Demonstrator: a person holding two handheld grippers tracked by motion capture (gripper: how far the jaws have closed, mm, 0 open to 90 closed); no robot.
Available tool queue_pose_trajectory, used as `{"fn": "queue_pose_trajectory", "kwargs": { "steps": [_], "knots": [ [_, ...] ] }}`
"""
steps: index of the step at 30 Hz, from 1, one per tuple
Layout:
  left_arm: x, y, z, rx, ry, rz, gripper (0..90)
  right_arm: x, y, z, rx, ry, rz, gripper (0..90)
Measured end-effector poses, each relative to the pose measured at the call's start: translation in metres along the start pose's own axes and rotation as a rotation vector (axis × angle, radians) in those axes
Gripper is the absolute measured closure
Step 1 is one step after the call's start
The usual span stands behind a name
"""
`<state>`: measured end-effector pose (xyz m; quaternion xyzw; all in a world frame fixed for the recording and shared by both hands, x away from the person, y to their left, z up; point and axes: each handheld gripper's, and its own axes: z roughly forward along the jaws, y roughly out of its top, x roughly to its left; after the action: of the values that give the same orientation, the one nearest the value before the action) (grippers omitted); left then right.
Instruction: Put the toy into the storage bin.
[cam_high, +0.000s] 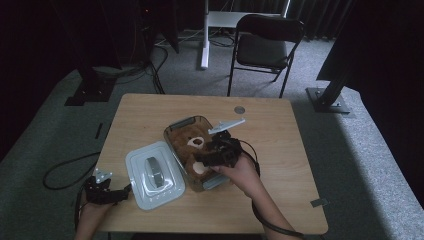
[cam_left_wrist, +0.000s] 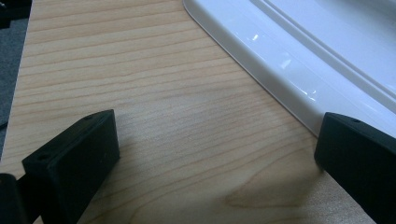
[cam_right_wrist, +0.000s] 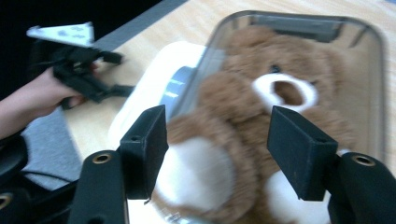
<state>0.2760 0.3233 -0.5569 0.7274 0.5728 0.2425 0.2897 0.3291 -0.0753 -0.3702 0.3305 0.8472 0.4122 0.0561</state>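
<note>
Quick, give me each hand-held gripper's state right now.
Left hand-held gripper: open, nothing between the jaws, beside the white lid.
Right hand-held gripper: open over the teddy bear in the clear container, not gripping it.

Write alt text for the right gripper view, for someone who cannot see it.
A brown teddy bear lies in a clear plastic bin, seen between the two black jaws of the right hand-held gripper, which stand open above it. Beside the bin lies a white lid on the wooden table; farther left a hand holds the left hand-held gripper.
</note>
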Motion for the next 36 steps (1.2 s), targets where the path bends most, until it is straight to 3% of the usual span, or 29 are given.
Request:
{"fn": "queue_pose_trajectory", "kwargs": {
  "steps": [4,7,8,12,15,22,25,30,34,36],
  "knots": [
    [0.0,0.0,0.0,0.0,-0.001,-0.002,0.6,0.011,-0.011,-0.005,-0.006,0.04,-0.017,43.0],
    [0.0,0.0,0.0,0.001,-0.001,-0.001,0.6,0.015,-0.018,-0.005,0.003,0.043,-0.036,46.9],
    [0.0,0.0,0.0,0.001,-0.001,-0.001,0.6,0.017,-0.023,-0.003,0.01,0.049,-0.043,52.6],
    [0.0,0.0,0.0,0.001,-0.001,-0.001,0.6,0.013,-0.025,0.014,0.068,0.024,-0.059,54.2],
    [0.0,0.0,0.0,-0.001,0.0,-0.003,0.6,0.005,-0.023,0.026,0.073,0.007,-0.042,53.8],
    [0.0,0.0,0.0,-0.002,0.001,0.0,0.6,-0.004,-0.014,0.054,0.124,0.015,-0.032,60.8],
    [0.0,0.0,0.0,-0.002,0.001,0.0,0.6,-0.002,-0.011,0.069,0.172,0.018,-0.04,64.1],
    [0.0,0.0,0.0,-0.002,0.0,0.0,0.6,0.006,-0.009,0.089,0.289,0.008,-0.104,70.1],
    [0.0,0.0,0.0,-0.002,0.001,0.0,0.6,0.01,-0.005,0.104,0.387,-0.03,-0.162,72.2],
    [0.0,0.0,0.0,-0.002,0.001,0.0,0.6,0.009,-0.002,0.108,0.41,-0.04,-0.157,72.3]
  ]
}}
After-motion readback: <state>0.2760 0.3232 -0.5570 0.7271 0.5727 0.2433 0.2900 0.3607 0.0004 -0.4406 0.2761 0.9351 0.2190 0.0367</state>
